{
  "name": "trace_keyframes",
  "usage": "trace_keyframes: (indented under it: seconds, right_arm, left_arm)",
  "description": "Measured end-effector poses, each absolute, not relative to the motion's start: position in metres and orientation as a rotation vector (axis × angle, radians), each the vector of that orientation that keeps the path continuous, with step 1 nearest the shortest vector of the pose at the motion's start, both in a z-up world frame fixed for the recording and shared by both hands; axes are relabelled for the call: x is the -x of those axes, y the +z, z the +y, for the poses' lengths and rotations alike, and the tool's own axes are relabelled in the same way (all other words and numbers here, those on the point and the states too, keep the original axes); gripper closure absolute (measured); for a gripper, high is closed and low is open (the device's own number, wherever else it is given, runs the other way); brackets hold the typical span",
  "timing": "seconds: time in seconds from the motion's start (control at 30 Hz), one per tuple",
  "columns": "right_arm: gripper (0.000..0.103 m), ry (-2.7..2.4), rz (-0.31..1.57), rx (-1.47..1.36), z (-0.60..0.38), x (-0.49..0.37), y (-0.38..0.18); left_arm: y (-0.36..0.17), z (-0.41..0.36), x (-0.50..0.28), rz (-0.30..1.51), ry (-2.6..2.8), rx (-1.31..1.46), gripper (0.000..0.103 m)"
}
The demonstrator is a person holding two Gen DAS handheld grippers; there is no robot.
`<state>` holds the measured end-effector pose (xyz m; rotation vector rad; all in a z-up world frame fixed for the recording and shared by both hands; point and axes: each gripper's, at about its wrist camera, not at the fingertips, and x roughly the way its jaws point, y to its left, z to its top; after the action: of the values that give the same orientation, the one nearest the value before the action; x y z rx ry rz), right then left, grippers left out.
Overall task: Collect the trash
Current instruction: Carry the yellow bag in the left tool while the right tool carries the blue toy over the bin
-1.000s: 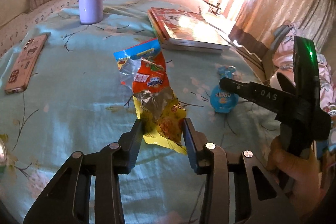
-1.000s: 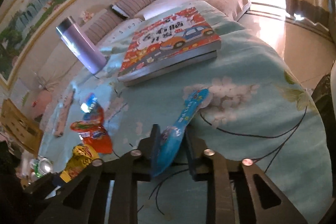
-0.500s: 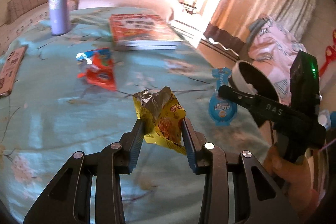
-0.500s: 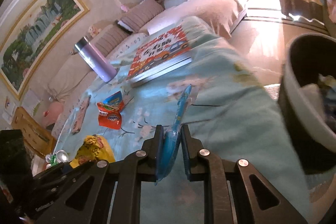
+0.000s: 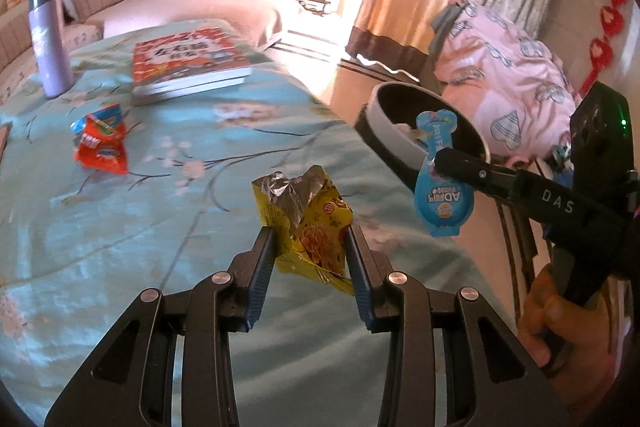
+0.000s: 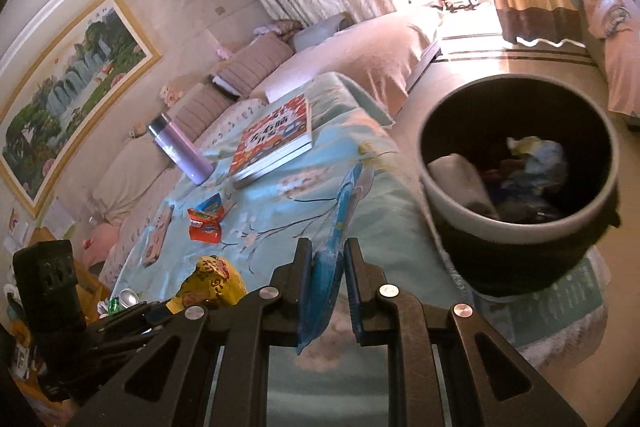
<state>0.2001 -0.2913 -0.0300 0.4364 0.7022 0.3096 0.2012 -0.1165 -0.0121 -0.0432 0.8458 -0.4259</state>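
Left wrist view: left tool (image 5: 310,245) clamped on yellow wrapper (image 5: 308,227), pinched low at the sides so the torn foil mouth stands up, clear of the desk (image 5: 120,227). Right tool (image 5: 438,159) ahead to the right, nipping blue pouch (image 5: 442,199) by its neck; body hangs free below, just in front of bin (image 5: 384,123) rim.

Right wrist view: right tool (image 6: 326,267) nearly closed, jaws flat on the thin blue pouch (image 6: 340,219), seen edge-on. Bin (image 6: 516,227) on the floor beside the desk edge, already part full. Yellow wrapper (image 6: 214,279) at lower left, in the other tool.

Both pieces held off the cloth, presumably for carrying to the bin together. Red wrapper (image 5: 102,145) lying loose on the desk, not yet collected; possibly two pieces overlapped, blur hides it. Book (image 5: 188,67) and flask (image 5: 48,39) further back, not trash.
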Motion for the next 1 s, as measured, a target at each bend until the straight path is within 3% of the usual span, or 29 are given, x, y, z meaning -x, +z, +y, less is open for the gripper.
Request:
trace_keyframes:
  seconds: [1.0]
  right_arm:
    - [0.087,0.238,0.607,-0.465,-0.363,-0.18,-0.015]
  left_arm:
    - [0.005,-0.201,-0.213,0.8,-0.503,-0.067,0.069]
